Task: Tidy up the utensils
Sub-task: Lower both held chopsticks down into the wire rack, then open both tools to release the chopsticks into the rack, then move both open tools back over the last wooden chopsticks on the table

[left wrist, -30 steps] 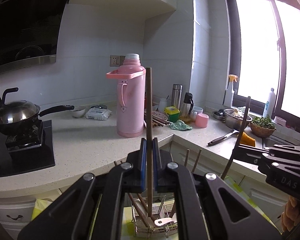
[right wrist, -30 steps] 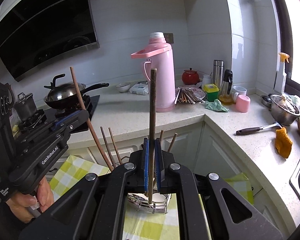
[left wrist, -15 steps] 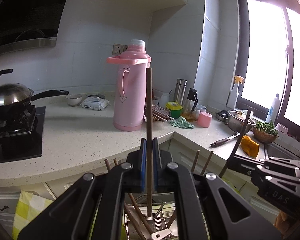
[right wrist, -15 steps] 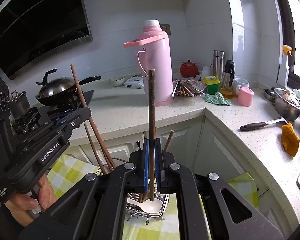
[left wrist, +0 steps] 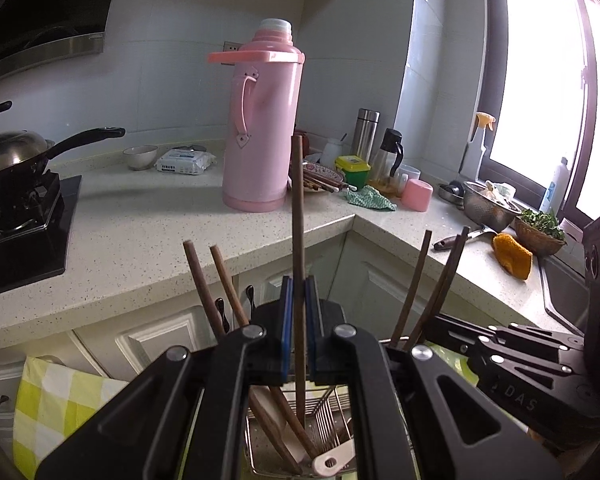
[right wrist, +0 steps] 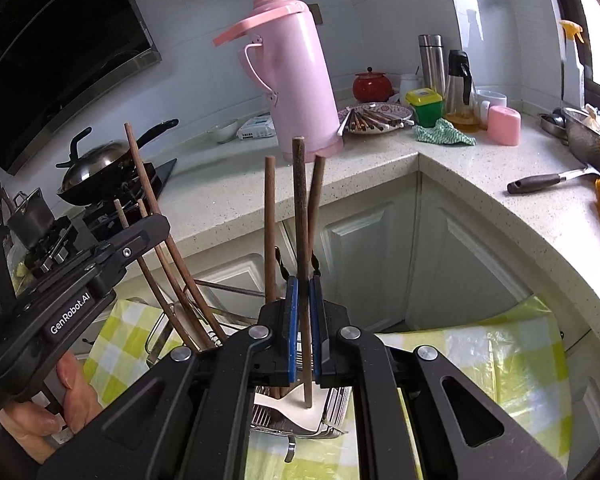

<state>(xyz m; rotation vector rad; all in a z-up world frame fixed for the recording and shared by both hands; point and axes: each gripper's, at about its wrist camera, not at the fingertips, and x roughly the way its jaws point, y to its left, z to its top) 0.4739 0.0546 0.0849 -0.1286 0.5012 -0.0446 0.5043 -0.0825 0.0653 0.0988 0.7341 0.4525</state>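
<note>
1. Your left camera shows the window side: a metal bowl [left wrist: 490,204], a basket of greens [left wrist: 540,234] and an orange cloth [left wrist: 512,256] on the bench [left wrist: 148,236]. Your right camera shows a red pot [right wrist: 372,86] behind the plate of chopsticks [right wrist: 374,118], and your own left hand [right wrist: 66,396] on its handle.
2. Both views look down into a wire rack [left wrist: 332,412] on a yellow checked cloth [right wrist: 480,344], below the bench edge. Chopsticks already standing in the rack lean outward on both sides of each claw, so side room is tight. The pink flask [left wrist: 262,120] stands well back.
3. Your left claw [left wrist: 299,320] is closed on one upright chopstick [left wrist: 298,216], whose lower end is down among the spoons in the rack.
4. Your right claw [right wrist: 303,320] is closed on another chopstick [right wrist: 301,208], upright, its tip over a white spoon [right wrist: 296,408] in the rack; whether they touch is unclear.
</note>
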